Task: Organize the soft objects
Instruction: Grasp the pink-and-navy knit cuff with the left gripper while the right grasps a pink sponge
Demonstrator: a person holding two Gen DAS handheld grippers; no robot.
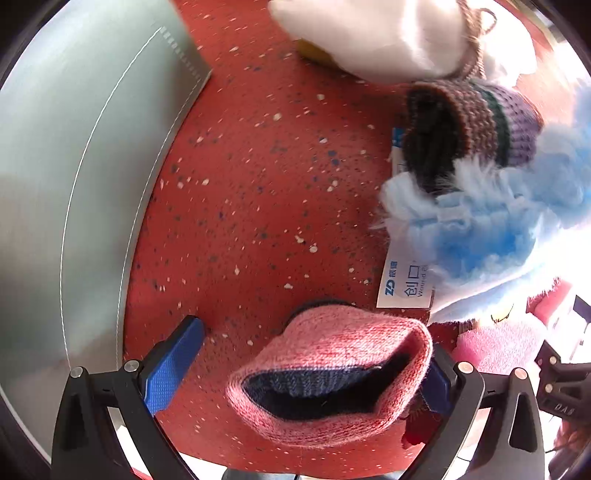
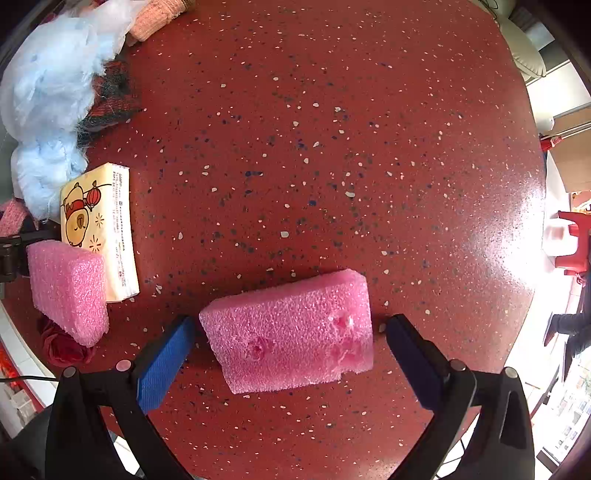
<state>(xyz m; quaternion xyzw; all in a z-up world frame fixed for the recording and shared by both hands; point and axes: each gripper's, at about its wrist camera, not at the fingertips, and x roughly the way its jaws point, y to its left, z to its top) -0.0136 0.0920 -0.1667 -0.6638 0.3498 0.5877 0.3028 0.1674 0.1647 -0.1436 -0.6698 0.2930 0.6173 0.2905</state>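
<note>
In the left wrist view, a pink knitted hat with a dark blue lining lies between the wide-open fingers of my left gripper, against the right finger. Beyond it lie a brown and purple knitted piece, a fluffy light blue item and a white plush item. In the right wrist view, a pink foam block lies on the red table between the open fingers of my right gripper, with small gaps on both sides.
A grey-green mat covers the table's left part. A blue and white packet lies under the blue fluff. At the left of the right wrist view are a second pink foam block, a yellow tissue pack, blue fluff and a red rose.
</note>
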